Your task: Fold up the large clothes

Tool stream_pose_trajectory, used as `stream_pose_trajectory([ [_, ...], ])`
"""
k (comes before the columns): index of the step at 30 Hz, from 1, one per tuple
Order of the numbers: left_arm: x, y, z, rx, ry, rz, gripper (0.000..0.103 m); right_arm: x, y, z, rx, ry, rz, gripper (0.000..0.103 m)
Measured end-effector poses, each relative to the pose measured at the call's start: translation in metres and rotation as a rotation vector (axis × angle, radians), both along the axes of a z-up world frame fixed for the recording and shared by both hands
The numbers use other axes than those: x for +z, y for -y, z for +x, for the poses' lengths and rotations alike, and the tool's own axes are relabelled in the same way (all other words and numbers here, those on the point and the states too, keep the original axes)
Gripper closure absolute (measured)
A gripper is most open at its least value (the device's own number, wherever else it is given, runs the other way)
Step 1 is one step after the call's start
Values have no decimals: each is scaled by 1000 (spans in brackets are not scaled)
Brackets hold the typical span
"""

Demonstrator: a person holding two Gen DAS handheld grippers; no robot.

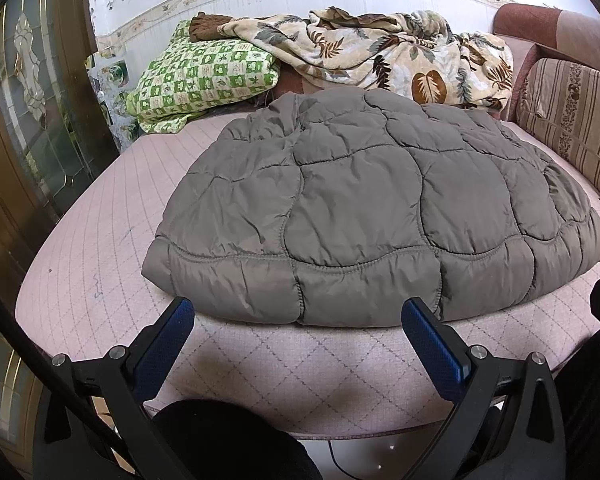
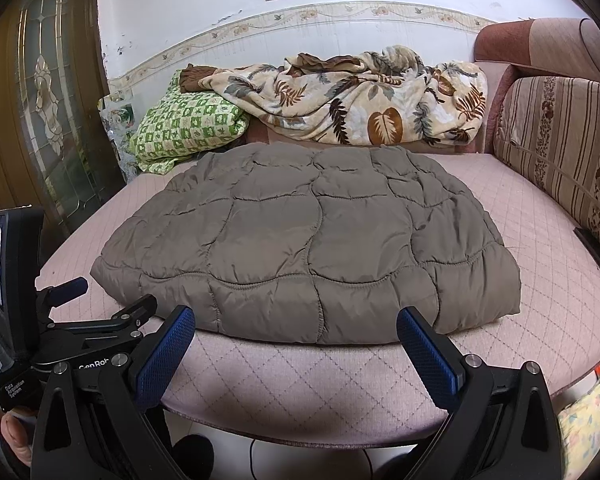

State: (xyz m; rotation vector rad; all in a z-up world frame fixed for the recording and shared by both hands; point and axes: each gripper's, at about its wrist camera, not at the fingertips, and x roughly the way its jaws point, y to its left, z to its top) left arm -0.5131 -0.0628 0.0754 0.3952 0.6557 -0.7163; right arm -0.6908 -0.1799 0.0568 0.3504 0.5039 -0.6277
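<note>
Both grippers, left gripper point(image 1: 298, 314) and right gripper point(image 2: 296, 322), gape before the folded, puffy quilted jacket point(image 1: 364, 208).

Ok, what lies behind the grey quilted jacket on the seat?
Behind the grey quilted jacket, a leaf-print blanket is heaped against the wall, with a green checked bundle to its left. Whatever lies beneath the blanket heap is covered, apart from a strip of pink upholstery.

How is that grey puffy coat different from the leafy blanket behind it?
The grey quilted coat is one plain colour; the leaf-print blanket is cream with brown and grey leaves. The coat lies spread fairly flat on the pink cushion; the blanket sits bunched in a heap against the wall. Both are soft fabric, untouched by either tool.
</note>
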Motion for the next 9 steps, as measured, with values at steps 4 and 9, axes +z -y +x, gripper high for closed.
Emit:
stream_pose_trajectory([
  [4,-3,-1,3,-34,-50,-16,0,0,1,-1,-1,1,1,1],
  [9,-1,-6,6,-27,-62,-36,0,-1,0,-2,-4,4,2,1],
])
